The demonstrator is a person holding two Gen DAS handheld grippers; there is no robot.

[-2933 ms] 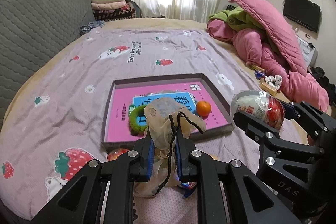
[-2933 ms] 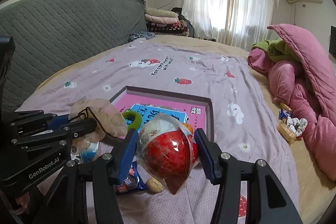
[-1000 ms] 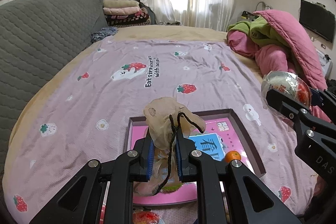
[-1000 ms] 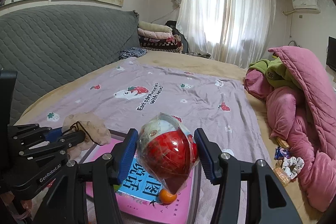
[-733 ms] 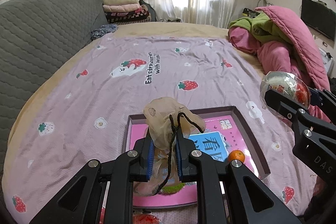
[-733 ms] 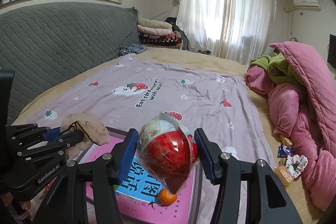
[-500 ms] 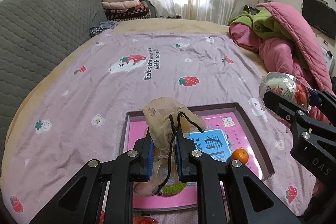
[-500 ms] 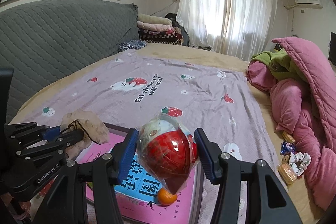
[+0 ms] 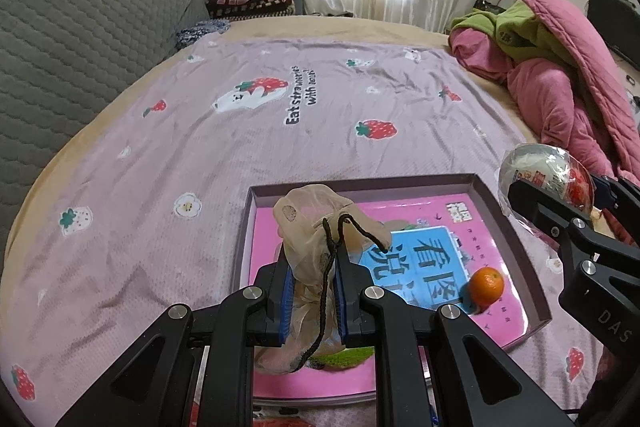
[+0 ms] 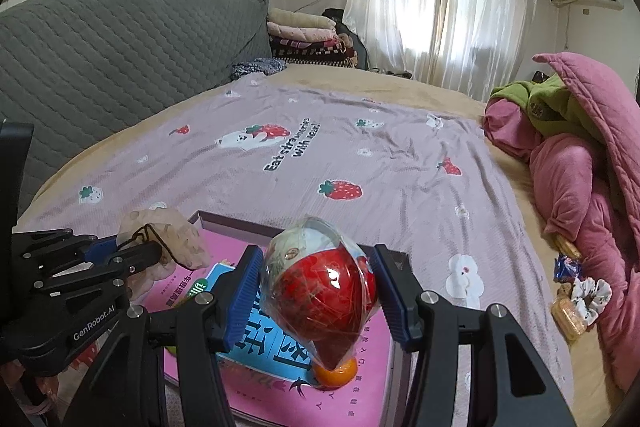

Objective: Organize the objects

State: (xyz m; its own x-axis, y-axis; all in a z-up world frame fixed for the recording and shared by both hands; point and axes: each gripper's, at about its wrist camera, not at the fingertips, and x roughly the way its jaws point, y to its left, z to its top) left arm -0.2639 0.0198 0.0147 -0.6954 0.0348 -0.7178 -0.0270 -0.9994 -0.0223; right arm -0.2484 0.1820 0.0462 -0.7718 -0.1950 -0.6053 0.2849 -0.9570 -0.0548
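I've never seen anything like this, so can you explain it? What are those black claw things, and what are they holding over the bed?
They are two hand-held grabbers; a person carries one in each hand, each with a camera looking along its fingers. The left grabber pinches a beige mesh drawstring pouch. The right grabber squeezes a red-and-white ball wrapped in clear plastic. Below lies a shallow grey-rimmed tray on a purple strawberry-print sheet. In the tray are a pink-and-blue book and a small orange fruit.
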